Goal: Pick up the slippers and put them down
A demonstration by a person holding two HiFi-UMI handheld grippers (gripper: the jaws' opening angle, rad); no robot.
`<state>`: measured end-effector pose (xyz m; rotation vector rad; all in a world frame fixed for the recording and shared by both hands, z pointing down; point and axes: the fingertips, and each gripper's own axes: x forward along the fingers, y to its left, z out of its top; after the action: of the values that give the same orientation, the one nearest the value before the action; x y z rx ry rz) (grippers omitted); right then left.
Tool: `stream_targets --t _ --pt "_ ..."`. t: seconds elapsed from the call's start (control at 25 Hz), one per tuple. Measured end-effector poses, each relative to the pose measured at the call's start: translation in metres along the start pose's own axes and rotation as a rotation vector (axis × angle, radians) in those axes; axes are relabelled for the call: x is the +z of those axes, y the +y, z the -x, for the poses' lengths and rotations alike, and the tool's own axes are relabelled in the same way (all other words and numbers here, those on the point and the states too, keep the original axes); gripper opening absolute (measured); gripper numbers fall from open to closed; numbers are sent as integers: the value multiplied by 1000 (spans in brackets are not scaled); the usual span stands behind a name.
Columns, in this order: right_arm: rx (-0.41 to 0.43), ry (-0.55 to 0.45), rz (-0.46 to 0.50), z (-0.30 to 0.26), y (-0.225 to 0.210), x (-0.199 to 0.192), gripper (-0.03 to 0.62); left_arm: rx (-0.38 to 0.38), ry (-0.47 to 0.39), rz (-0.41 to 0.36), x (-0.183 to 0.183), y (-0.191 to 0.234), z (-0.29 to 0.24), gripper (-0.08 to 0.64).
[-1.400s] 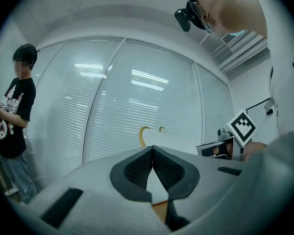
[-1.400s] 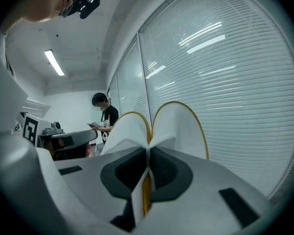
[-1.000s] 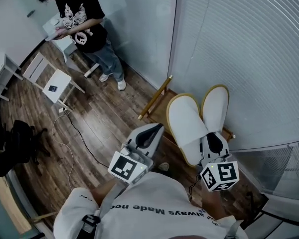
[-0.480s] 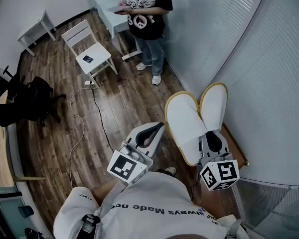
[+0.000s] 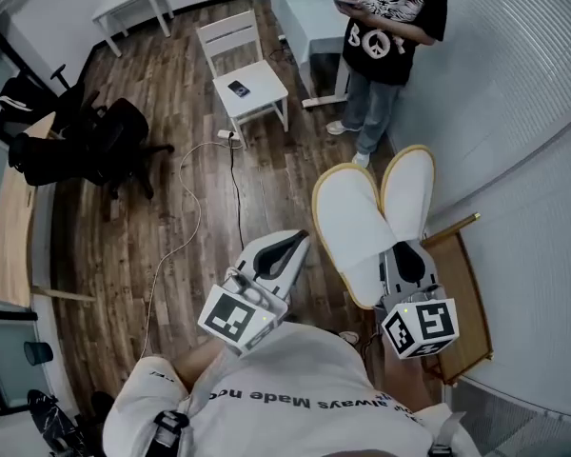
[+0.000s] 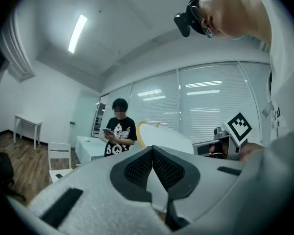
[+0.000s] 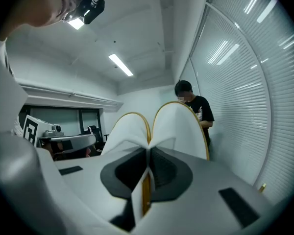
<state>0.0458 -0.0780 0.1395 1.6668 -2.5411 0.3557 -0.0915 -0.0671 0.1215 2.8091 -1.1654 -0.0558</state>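
- The room is swinging round you since the earlier frames. The bystander in a black printed T-shirt [image 5: 385, 55] is now showing at 1 o'clock in the head view, no longer at 11. The low wooden frame [image 5: 462, 303] is now sitting at 4 o'clock by the slatted white blinds [image 5: 523, 112].
- The pair of white fabric slippers with tan-yellow edging [image 5: 366, 222] is keeping its place ahead of you, fanning out toward 12 and 1 o'clock, off the floor.
- Your right gripper [image 5: 406, 260] is clamping both slippers at their near ends, jaws almost together on the thin layers. Likely reason: one pinch is carrying the pair, flat faces side by side.
- Your left gripper [image 5: 287, 246] is riding alongside at 7 o'clock of the slippers, jaws closed on nothing, seemingly idle for this carry.
- Hard to read: the pinched ends are hiding behind the right gripper's body. The wooden frame is partly covered and running out of sight under your shoulder. Your torso is blocking the floor at 6 o'clock, so no set-down spot is showing.
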Motion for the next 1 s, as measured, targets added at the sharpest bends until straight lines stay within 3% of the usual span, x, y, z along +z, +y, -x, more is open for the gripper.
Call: stream_targets --t 0.2,0.4,0.76,1.0 --pt "70 9 17 -58 53 0 25 73 -19 -6 7 65 37 11" --pt "127 18 24 -88 87 -4 25 126 -32 -4 8 100 57 11" --pt "186 36 57 -101 101 1 25 205 -50 22 10 112 72 11" --pt "201 41 72 -108 93 13 25 203 -71 25 17 115 60 11"
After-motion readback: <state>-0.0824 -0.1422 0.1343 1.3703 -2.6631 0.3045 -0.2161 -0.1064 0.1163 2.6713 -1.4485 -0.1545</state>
